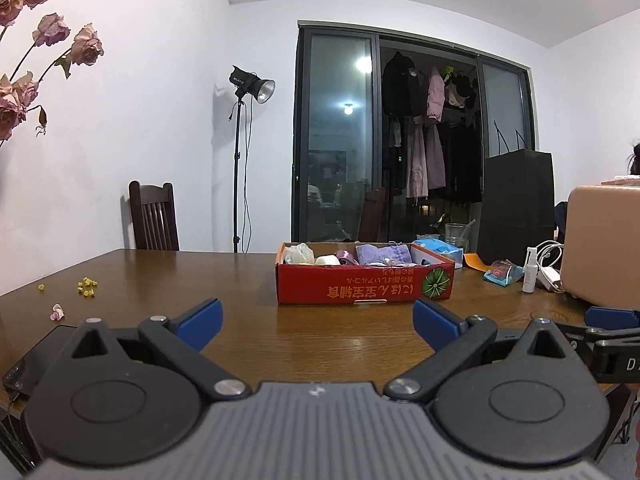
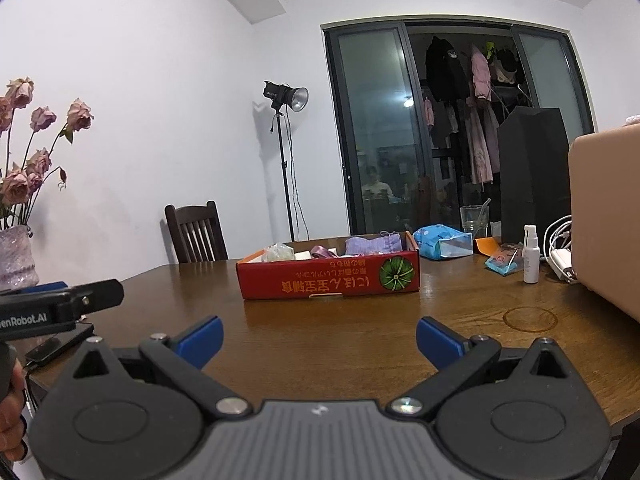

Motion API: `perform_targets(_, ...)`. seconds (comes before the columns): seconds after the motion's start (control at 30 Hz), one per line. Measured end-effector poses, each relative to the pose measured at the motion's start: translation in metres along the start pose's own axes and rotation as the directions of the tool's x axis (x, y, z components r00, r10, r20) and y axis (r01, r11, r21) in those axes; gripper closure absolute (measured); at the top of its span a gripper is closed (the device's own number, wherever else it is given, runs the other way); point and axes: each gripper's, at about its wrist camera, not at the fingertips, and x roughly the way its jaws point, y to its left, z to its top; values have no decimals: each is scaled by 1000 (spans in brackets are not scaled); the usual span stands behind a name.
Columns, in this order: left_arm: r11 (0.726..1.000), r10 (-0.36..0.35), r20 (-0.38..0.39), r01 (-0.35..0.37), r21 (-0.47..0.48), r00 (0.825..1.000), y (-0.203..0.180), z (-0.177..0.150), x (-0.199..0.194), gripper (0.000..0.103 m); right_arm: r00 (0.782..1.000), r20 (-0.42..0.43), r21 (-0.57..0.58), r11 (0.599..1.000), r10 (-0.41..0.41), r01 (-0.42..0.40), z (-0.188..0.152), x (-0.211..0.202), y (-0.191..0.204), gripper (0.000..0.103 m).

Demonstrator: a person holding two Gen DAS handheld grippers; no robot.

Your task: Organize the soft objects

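A red cardboard box (image 1: 360,286) (image 2: 320,282) stands on the wooden table (image 1: 200,280) (image 2: 360,340), a short way ahead of both grippers. Inside it lie soft items: a purple cloth (image 1: 382,254) (image 2: 372,245), a pale crumpled bag (image 1: 298,254) (image 2: 278,252), a white roll (image 1: 328,260) and a pink ribbon (image 1: 346,258) (image 2: 322,252). My left gripper (image 1: 318,326) is open and holds nothing. My right gripper (image 2: 320,344) is open too, with nothing between its blue pads. The left gripper's body (image 2: 60,308) shows at the left of the right wrist view.
Right of the box lie a blue tissue pack (image 2: 440,242), a small blue packet (image 2: 504,262), a white spray bottle (image 2: 531,254), a glass (image 2: 474,220), white cables (image 2: 560,248), a tan case (image 2: 608,216) and a black bag (image 2: 534,176). A vase of dried roses (image 2: 16,256) stands left. A chair (image 2: 196,232) sits behind.
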Motion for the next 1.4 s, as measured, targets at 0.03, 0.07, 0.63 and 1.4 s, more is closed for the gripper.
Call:
perform_targets(0.03, 1000, 1, 1, -1, 0, 1000, 0, 0, 0, 0, 1000, -2, 0, 1000, 1, -1, -1, 0, 1, 0)
perform_targets(0.07, 1000, 2, 2, -2, 1, 1000, 0, 0, 0, 0, 1000, -4, 0, 1000, 2, -2, -1, 0, 1, 0)
perform_targets(0.63, 1000, 5, 1, -5, 1, 1000, -1, -2, 0, 0, 1000, 8, 0, 1000, 2, -2, -3, -2, 3, 0)
perform_targets(1.4, 1000, 4, -7, -4, -1, 1000, -1, -1, -1, 0, 1000, 12, -12, 1000, -3, 3, -5, -2, 5, 0)
